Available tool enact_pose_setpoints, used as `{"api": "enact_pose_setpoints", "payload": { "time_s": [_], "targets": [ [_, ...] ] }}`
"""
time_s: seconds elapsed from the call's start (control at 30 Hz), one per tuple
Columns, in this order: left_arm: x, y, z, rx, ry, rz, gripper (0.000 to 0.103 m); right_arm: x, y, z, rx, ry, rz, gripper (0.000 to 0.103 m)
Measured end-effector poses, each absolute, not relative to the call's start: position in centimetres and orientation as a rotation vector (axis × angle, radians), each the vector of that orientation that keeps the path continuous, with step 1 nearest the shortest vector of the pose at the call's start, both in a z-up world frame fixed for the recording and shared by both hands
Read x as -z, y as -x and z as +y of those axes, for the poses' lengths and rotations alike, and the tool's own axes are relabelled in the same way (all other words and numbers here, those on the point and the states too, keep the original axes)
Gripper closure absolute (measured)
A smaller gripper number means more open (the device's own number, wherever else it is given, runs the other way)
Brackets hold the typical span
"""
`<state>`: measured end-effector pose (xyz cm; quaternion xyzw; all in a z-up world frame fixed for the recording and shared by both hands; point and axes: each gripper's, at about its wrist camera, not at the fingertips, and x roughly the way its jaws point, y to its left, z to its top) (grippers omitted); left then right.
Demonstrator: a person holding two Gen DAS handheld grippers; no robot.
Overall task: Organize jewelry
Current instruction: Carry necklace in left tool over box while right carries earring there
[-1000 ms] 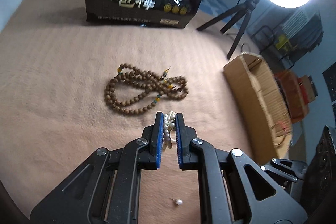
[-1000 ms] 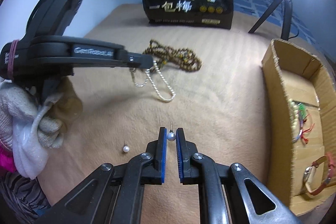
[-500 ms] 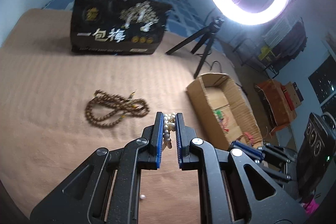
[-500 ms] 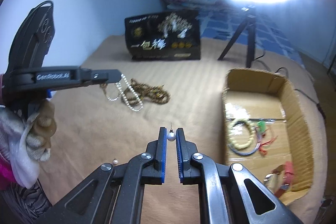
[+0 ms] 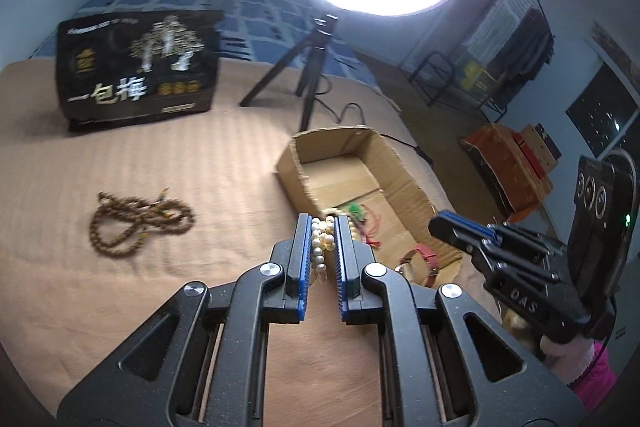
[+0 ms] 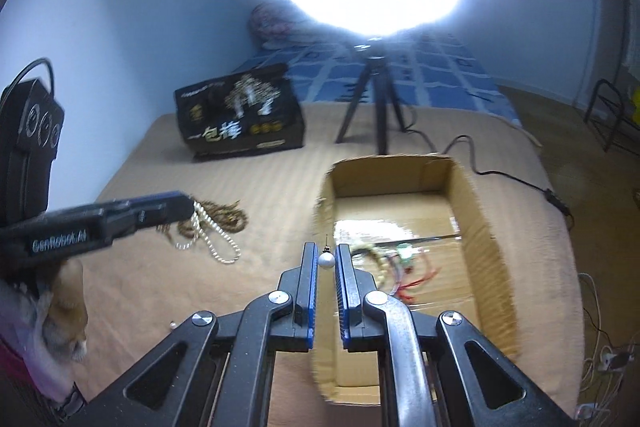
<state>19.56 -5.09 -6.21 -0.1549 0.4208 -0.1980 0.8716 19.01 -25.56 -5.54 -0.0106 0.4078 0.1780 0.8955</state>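
My left gripper [image 5: 323, 227] is shut on a white pearl necklace [image 5: 321, 241] and holds it in the air beside the near left wall of the open cardboard box [image 5: 394, 159]. The necklace hangs in loops from the left gripper in the right wrist view [image 6: 214, 239]. My right gripper [image 6: 326, 254] is shut on a pearl earring [image 6: 326, 259] over the box's [image 6: 468, 195] left wall. The box holds a bead bracelet [image 6: 374, 259], red cords [image 6: 416, 279] and a red-strapped watch [image 5: 426, 255]. A brown bead necklace [image 5: 136, 223] lies on the tan blanket. A second pearl earring [image 6: 173, 325] lies near the front left.
A black printed bag [image 5: 138, 71] stands at the back of the blanket. A ring light on a small tripod [image 5: 310, 67] stands behind the box, its cable [image 6: 500, 171] trailing right. Beyond the blanket's right edge are boxes [image 5: 516, 155] and a rack [image 5: 500, 39].
Both grippers have risen and swung right toward the cardboard box, each still holding its piece. The brown necklace and the loose earring lie where they were.
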Motion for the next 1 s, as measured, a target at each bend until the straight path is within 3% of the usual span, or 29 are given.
{"api": "enact_pose_setpoints", "payload": {
  "time_s": [0.47,1.0],
  "targets": [
    [7.2,-20.7,-12.7,0.504,0.273,0.908,0.094,6.3,-21.2,-30.6,-0.268,-0.051,0.865,0.097],
    [10.1,-20.3,-15.7,0.510,0.197,0.973,0.094,8.6,-22.4,-31.8,-0.239,-0.071,0.930,0.096]
  ]
}}
